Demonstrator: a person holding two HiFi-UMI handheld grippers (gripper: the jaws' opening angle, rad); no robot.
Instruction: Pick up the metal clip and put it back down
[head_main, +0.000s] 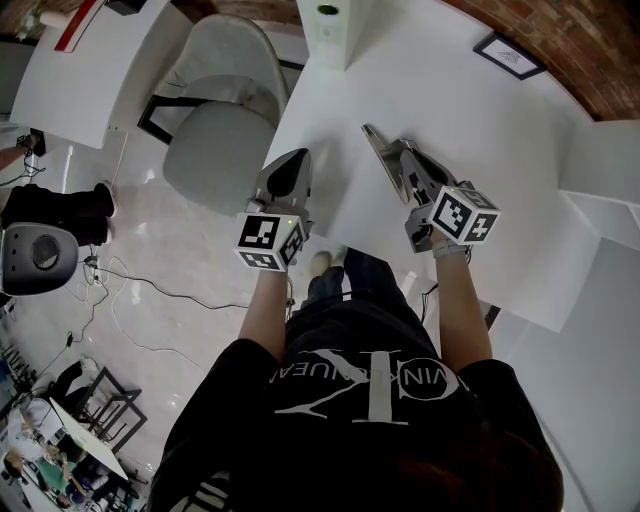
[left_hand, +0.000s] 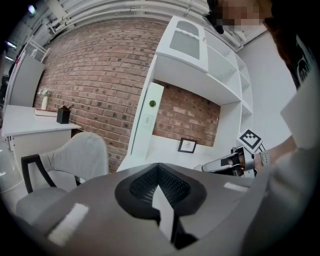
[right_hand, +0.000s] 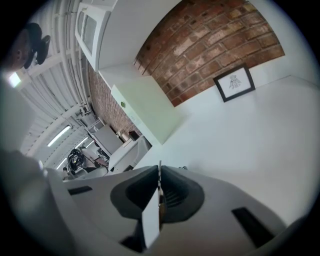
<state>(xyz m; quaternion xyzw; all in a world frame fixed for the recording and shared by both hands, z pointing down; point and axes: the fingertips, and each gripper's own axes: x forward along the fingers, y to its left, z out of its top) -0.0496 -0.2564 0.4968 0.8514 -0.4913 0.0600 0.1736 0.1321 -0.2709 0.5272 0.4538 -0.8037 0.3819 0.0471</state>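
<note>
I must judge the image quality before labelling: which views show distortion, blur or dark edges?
Head view: strong fisheye, the desk edges bow, and the light is even. Left gripper view: the brick wall curves, the rim is dark, the near jaws are soft. Right gripper view: tilted, with a round black border and blurred near jaws; the frame is fairly sharp.

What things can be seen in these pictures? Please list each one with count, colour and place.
desk: one, white, under both grippers
second desk: one, white, far left
chair: one, grey, between the desks
tall box: one, white with a green dot, on the desk's far side
framed picture: one, black frame, by the brick wall
cables: several, thin, on the floor
metal clip: apparently one, only a thin sliver visible, between the right jaws
left gripper: grey, jaws together, empty
right gripper: grey, jaws closed on the sliver
person's shirt: black, white lettering
</note>
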